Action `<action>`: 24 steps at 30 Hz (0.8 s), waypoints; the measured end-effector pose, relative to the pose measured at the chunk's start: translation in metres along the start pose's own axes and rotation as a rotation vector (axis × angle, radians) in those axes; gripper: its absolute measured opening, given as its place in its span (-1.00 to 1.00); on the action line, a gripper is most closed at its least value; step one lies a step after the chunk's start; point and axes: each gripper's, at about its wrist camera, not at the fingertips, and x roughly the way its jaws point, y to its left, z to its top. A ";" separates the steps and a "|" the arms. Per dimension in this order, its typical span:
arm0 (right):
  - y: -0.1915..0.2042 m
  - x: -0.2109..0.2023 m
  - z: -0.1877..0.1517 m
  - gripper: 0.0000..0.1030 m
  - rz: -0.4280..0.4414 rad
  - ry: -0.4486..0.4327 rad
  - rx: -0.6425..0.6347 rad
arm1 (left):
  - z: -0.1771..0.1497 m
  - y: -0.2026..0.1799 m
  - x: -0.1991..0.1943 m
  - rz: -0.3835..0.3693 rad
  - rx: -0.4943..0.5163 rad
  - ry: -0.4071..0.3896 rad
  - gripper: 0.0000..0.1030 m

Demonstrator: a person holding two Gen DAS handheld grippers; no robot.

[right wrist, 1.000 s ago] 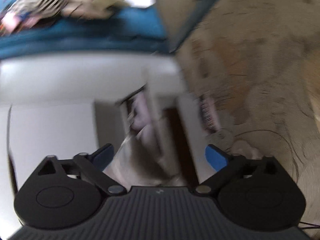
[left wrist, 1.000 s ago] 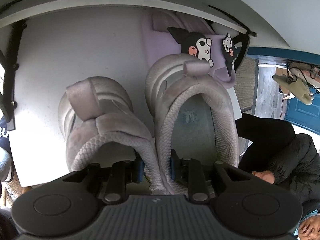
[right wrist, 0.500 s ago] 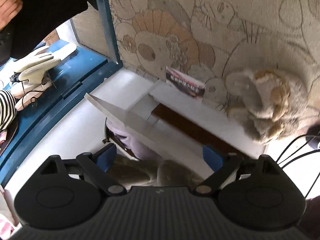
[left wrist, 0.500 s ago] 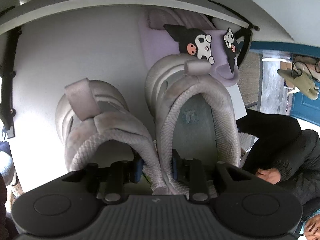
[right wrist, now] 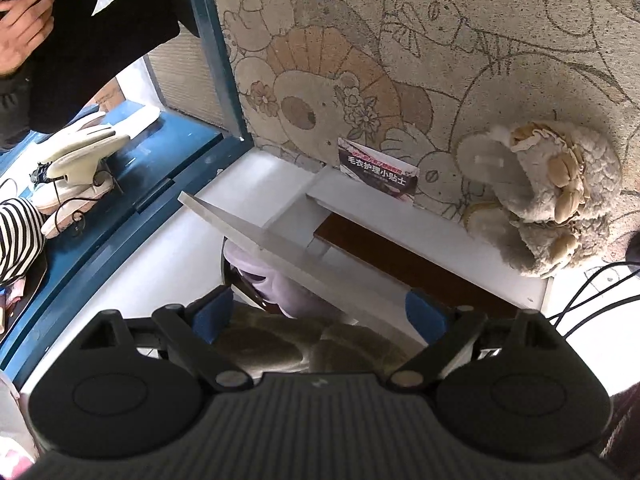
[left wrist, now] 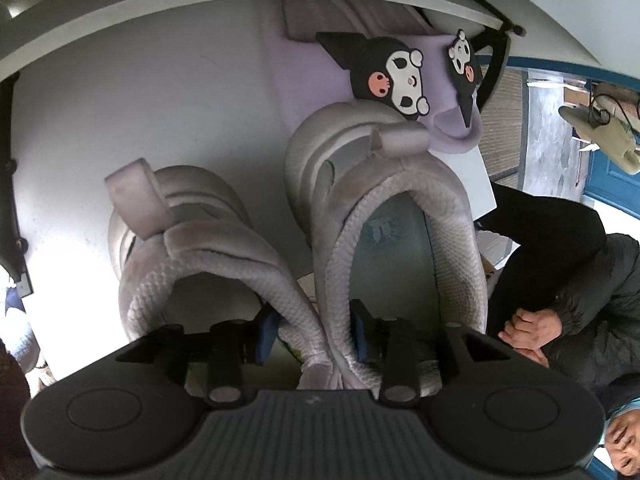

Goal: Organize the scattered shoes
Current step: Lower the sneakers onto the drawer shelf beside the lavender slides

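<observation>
Pinching both grey sneakers (left wrist: 320, 280): left hand-held gripper (left wrist: 314, 328) clenched; seemingly on shelf (left wrist: 160, 120); right hand-held gripper (right wrist: 320, 316) released

We saw both views bent by the fisheye, with straight edges bowed near the rims and dark corners. The left wrist view was dim under the white shelf (left wrist: 160, 4), daylight entering from the right side and lower left; the grey shoes (left wrist: 304, 240) stood sharp, with soft shadows between them. The right wrist view was brighter and evenly lit, without motion blur; the print on the rug (right wrist: 440, 60) read crisply, and the white board (right wrist: 260, 236) showed mild glare.
</observation>
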 end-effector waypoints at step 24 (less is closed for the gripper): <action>-0.003 -0.002 -0.038 0.81 -0.056 0.037 -0.116 | -0.037 0.046 -0.052 0.081 -0.119 -0.363 -0.29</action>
